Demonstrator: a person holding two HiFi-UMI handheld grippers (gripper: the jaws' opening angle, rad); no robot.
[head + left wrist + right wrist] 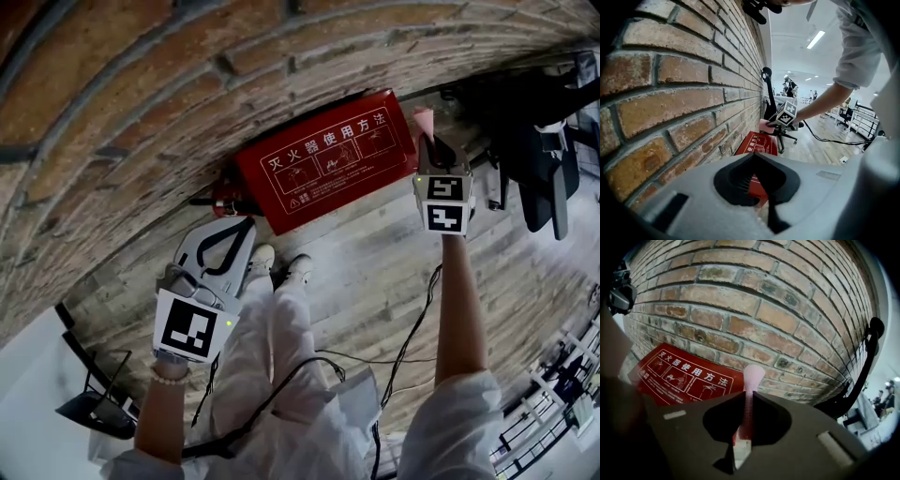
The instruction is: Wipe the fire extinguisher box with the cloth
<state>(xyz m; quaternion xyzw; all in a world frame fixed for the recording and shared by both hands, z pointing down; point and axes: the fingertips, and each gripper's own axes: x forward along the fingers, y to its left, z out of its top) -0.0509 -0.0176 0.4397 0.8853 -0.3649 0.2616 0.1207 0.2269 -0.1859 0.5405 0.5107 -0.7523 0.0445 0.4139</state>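
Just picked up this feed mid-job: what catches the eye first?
The red box with white print, at the foot of the brick wall, stands out most. Next comes the pink cloth pinched in the right gripper, near the box's right end in the head view. The left gripper hangs shut and empty, apart from the box.

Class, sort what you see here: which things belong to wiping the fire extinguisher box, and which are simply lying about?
Belongs to the job:
- fire extinguisher box, red, against the wall
- pink cloth
- right gripper, jaws shut on the cloth

Just about:
- brick wall
- office chair
- cables on the floor
- left gripper, jaws together, holding nothing
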